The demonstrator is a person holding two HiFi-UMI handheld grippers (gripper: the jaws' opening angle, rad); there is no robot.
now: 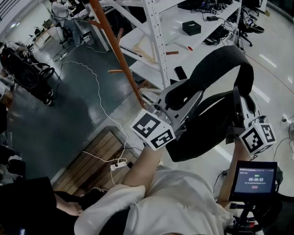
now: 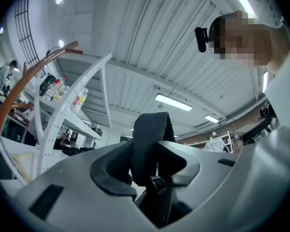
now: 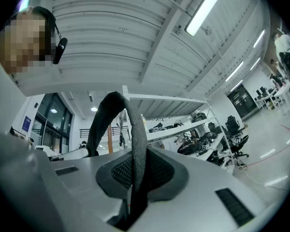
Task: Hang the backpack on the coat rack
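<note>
I hold a black backpack (image 1: 206,138) up between the two grippers, in front of my chest. Its carrying strap (image 1: 220,58) arches above it. In the head view my left gripper (image 1: 187,106) is shut on the strap's left end and my right gripper (image 1: 237,104) on its right end. The left gripper view shows the broad strap (image 2: 152,132) pinched between the left gripper's (image 2: 152,161) pads. The right gripper view shows the thinner strap loop (image 3: 111,110) clamped in the right gripper (image 3: 135,173). The coat rack's orange-brown pole (image 1: 112,40) slants away at the upper left; its curved arm (image 2: 19,83) rises at the left.
White metal shelving (image 1: 157,28) with small items stands just behind the pole. A wooden pallet (image 1: 93,160), a power strip (image 1: 118,165) and a long white cable lie on the floor to the left. A person (image 1: 59,6) stands far off. A small screen (image 1: 255,179) sits at the lower right.
</note>
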